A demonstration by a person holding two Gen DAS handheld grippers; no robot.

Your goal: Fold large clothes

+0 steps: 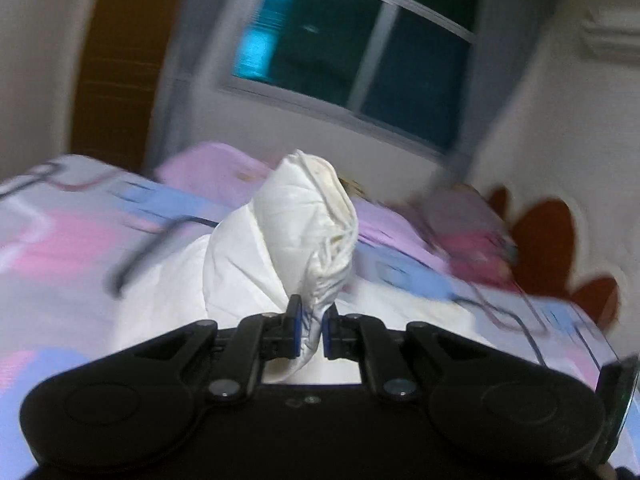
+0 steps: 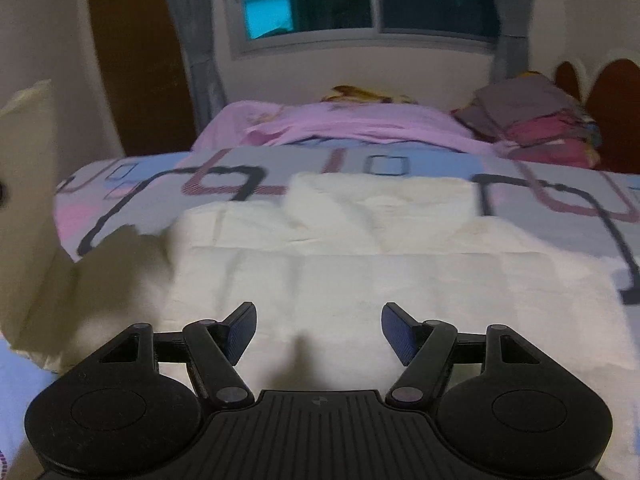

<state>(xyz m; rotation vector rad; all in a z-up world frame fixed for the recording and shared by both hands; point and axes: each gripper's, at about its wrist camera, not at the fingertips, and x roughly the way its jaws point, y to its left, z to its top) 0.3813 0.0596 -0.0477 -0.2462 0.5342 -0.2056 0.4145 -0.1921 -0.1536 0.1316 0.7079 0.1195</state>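
Note:
A large white garment [image 2: 360, 264] lies spread over the patterned bedspread [image 2: 152, 184]. My left gripper [image 1: 311, 324] is shut on a bunched fold of that white garment [image 1: 304, 232], which stands up as a twisted cone above the blue pads and trails down to the bed. In the right wrist view my right gripper [image 2: 318, 330] is open just above the near part of the cloth, with nothing between its fingers. At the left edge of that view a raised flap of the same cloth [image 2: 28, 184] hangs in the air.
A pink blanket [image 2: 352, 124] and a pile of folded clothes [image 2: 536, 120] lie at the bed's far side under a window [image 2: 360, 0]. A brown door [image 2: 140, 60] stands at the left, and a dark red headboard [image 2: 612, 112] at the right.

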